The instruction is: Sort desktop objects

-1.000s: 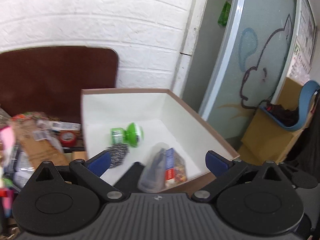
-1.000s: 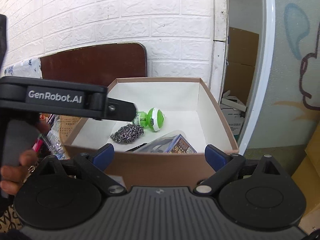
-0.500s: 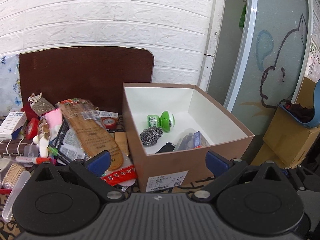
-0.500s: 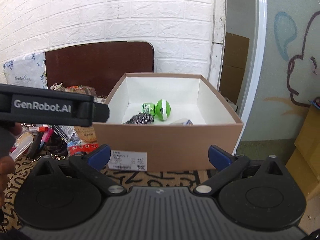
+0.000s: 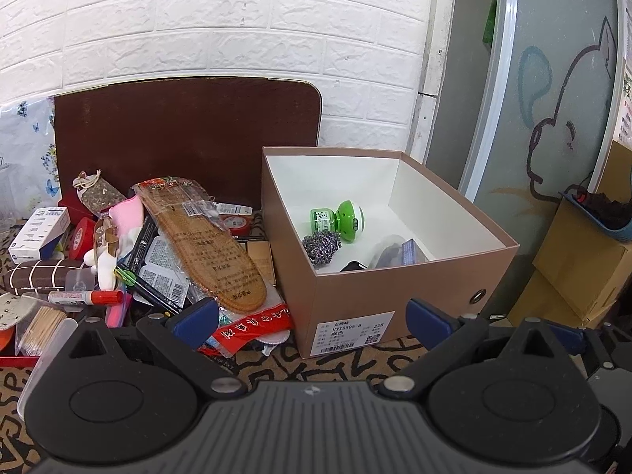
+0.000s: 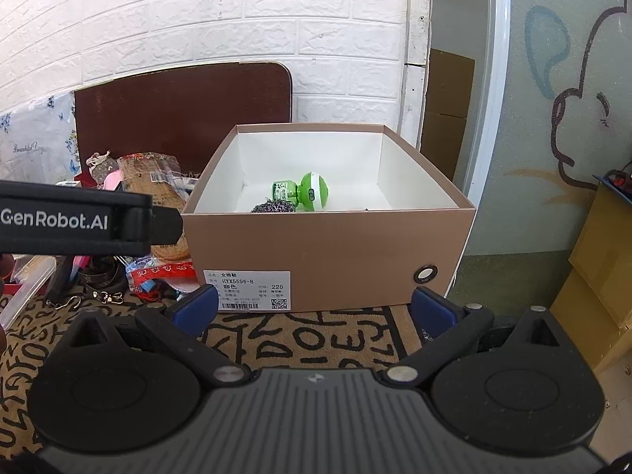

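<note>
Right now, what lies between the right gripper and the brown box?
Only bare patterned mat: in the right wrist view, nothing sits between the open right gripper and the labelled front wall of the brown box.

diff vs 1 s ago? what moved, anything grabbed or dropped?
Both grippers backed away from the box: a second ago they were over its rim, now its whole labelled front shows. Left gripper and right gripper are empty and open; the right jaws have just been opening. Unchanged: green bottle, steel scourer and packet in the box, and the pile beside it.
</note>
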A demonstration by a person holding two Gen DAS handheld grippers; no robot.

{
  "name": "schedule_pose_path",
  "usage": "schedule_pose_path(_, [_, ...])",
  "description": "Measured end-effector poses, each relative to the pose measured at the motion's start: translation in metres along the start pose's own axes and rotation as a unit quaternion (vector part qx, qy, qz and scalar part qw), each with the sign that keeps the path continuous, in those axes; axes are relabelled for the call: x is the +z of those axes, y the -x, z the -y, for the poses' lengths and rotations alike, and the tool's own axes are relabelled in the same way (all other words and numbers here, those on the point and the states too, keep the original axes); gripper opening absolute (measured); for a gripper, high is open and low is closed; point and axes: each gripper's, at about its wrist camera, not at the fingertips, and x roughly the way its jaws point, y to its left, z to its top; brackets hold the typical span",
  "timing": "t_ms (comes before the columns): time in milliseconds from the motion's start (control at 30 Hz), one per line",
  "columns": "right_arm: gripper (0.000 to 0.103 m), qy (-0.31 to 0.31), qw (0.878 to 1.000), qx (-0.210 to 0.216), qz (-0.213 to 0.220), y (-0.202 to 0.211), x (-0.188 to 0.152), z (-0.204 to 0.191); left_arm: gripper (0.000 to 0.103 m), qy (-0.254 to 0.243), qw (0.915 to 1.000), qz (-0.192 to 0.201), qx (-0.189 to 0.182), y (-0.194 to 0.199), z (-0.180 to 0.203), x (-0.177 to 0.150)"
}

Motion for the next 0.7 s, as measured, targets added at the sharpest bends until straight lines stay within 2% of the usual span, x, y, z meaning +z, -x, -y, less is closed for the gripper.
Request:
schedule_pose_path(433, [0.101,-0.004,1.000,0.000,-0.002,-0.0020,-0.0032,-0.0001,0.103,-0.006,0.9999,-0.011,-0.001,-0.0055,0.0028,-0.0045])
schedule_pose_path(700, [0.101,-0.005,1.000,0.003,-0.007,-0.0047,-0.0058,-0.0025,0.103,-0.013,0.9997,-0.002,-0.021,-0.0040,0.0052,-0.0067])
